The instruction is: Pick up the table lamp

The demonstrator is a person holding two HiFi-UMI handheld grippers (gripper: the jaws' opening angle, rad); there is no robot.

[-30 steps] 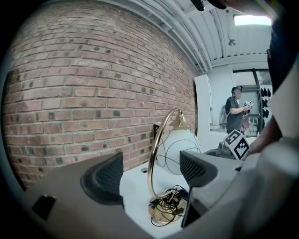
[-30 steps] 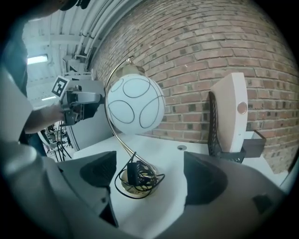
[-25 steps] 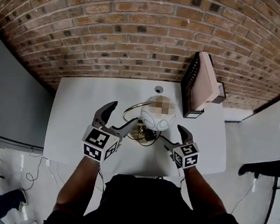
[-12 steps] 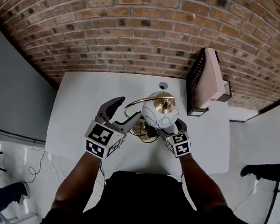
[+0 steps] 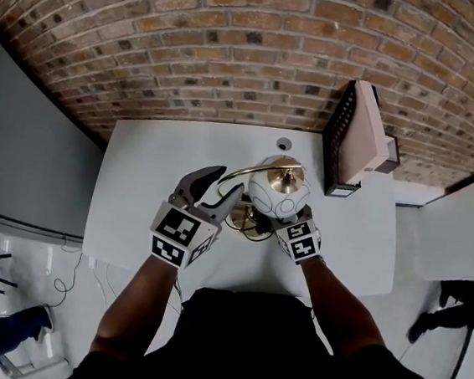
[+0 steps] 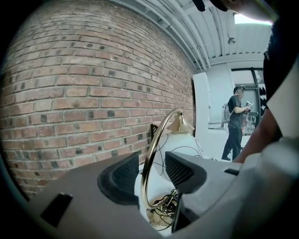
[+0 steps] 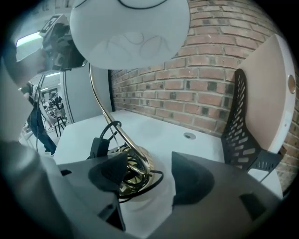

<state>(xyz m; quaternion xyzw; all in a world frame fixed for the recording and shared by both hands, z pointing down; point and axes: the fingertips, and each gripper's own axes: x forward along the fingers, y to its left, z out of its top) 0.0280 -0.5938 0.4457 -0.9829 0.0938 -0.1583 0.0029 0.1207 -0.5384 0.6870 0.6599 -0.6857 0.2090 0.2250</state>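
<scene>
The table lamp has a white globe shade [image 5: 274, 195], a thin gold arc arm [image 5: 240, 174] and a gold base [image 5: 246, 222] with black cord coiled on it. My left gripper [image 5: 227, 183] sits left of the globe. In the left gripper view the arc [image 6: 156, 140] runs between its closing jaws [image 6: 149, 172], with a gap on each side. My right gripper [image 5: 279, 217] is tucked under the globe. In its own view the jaws [image 7: 149, 175] are closing just in front of the base [image 7: 135, 169] and cord [image 7: 100, 135]; nothing is pressed.
The white table [image 5: 136, 191] stands against a brick wall. A black perforated stand with a beige board [image 5: 352, 138] leans at the back right, close to the lamp. A round cable hole [image 5: 285, 144] lies behind the lamp. A person [image 6: 236, 121] stands far off.
My right gripper has dropped and moved in under the globe toward the base. The left jaws have narrowed around the gold arc. The left hand has hardly shifted.
</scene>
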